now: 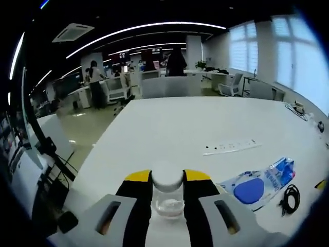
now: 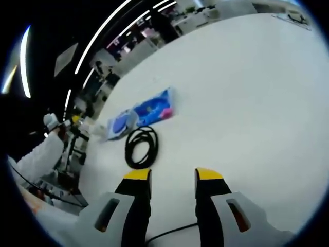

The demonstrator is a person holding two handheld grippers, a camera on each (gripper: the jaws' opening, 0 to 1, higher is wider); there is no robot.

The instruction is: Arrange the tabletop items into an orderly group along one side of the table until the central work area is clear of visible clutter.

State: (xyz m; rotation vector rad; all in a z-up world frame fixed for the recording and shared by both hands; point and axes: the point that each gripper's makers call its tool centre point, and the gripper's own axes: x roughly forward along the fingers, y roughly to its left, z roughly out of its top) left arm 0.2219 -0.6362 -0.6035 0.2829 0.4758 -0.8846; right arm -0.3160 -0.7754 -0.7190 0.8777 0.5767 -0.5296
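Observation:
My left gripper (image 1: 167, 177) is shut on a small clear jar with a white lid (image 1: 167, 191), held just above the near edge of the white table (image 1: 169, 123). To its right lie a blue and white flat packet (image 1: 262, 182) and a coiled black cable (image 1: 290, 198). A white power strip (image 1: 231, 146) lies further out on the table. In the right gripper view, my right gripper (image 2: 173, 176) stands open over bare table, with the coiled black cable (image 2: 141, 146) just beyond its left jaw and the blue packet (image 2: 141, 116) past that.
Small dark items (image 1: 303, 109) sit at the table's far right edge. A thin black wire (image 2: 169, 234) runs under my right gripper. A person's white sleeve (image 2: 36, 157) shows at the left of the right gripper view. Desks and chairs (image 1: 154, 85) stand beyond the table.

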